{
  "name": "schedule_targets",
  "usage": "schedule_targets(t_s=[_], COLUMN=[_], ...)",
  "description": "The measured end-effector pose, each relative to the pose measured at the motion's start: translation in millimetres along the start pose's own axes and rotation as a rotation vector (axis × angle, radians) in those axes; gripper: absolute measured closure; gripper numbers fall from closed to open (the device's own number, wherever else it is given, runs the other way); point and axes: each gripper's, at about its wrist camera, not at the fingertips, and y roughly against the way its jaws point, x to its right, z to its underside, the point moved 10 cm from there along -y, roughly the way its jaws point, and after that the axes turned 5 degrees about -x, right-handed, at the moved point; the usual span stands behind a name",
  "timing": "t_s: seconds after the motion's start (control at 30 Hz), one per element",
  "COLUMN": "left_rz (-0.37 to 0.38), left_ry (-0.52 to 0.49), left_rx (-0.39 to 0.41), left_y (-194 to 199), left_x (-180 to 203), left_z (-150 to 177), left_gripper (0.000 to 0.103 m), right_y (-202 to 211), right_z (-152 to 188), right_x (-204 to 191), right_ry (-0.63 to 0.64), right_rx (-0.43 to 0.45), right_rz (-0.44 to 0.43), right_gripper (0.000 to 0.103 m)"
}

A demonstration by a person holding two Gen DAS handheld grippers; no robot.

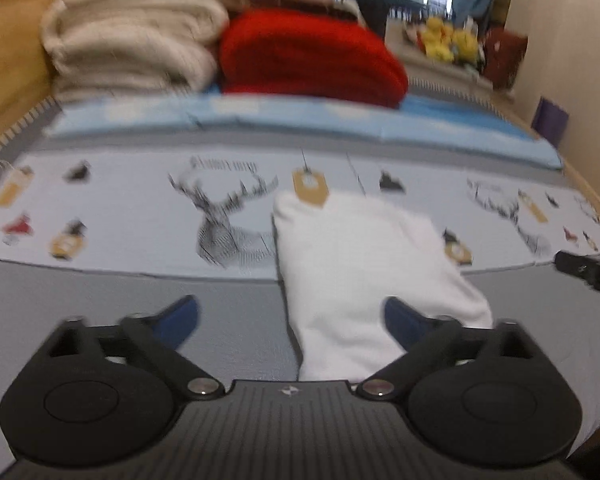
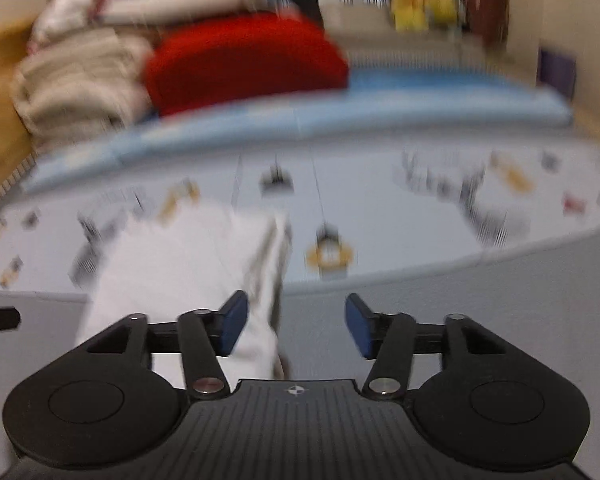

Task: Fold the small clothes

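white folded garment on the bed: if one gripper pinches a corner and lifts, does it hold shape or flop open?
Probably flops: the white garment looks like soft, thin cloth, its stacked edges loose. Likely light for its size, lying flat on the printed bedsheet. Pushed, it may bunch rather than slide, since both surfaces are fabric.

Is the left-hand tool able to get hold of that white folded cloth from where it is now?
Probably yes. The left gripper is open, and the white cloth lies right ahead on the bed cover, its near end already between the fingers. Nothing appears to block it.
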Motion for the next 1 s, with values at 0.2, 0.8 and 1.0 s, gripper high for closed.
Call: schedule_targets(t_s=[0.2, 0.8, 1.0], left_rz=[0.002, -0.018, -0.021], left_ry=[-0.045, -0.047, -0.038], left_rx=[0.106, 0.043, 0.036], left_y=[83.9, 61.7, 59.8], left_x=[25.0, 41.3, 38.1], left_z=[39.7, 95.9, 96.0], left_gripper=[0.000, 0.000, 0.000], right_y=[92.5, 113.0, 112.3], right_z=[6.9, 79.3, 83.8], right_x=[-13.7, -27.8, -31.1], right_ry=[0.066, 0.135, 0.143], right_rx=[0.176, 0.108, 0.097], right_rz=[-0.009, 0.021, 0.010], right_gripper=[0.016, 0.010, 0.010])
